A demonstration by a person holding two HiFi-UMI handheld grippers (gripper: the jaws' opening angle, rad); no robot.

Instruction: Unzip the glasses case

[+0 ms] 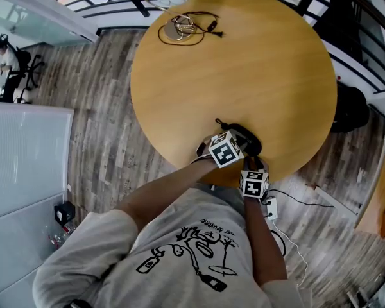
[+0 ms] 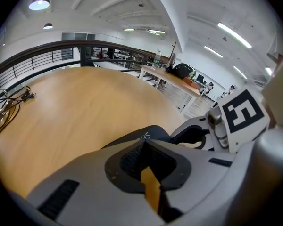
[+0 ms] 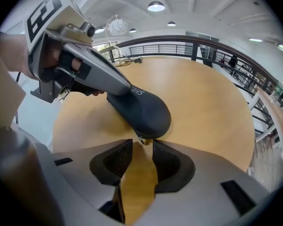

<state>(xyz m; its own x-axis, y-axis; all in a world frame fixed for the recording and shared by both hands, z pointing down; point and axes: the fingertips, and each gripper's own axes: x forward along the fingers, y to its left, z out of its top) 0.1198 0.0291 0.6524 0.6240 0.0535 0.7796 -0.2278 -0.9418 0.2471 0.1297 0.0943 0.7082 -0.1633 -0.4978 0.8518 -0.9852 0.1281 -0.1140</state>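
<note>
Two tongs: my left tongs (image 2: 144,144) clenched shut at glasses case (image 3: 141,109), right tongs (image 3: 142,146) released round zip pull (image 3: 142,141). Case seemed light, slick; pinch pull.

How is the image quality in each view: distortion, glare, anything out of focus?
Head view: strong fisheye, railing curves, table evenly lit. Left gripper view: ceiling lamp glares, the near claw looks soft, corners go dark. Right gripper view: glasses case is sharp, with a soft shadow under it.
</note>
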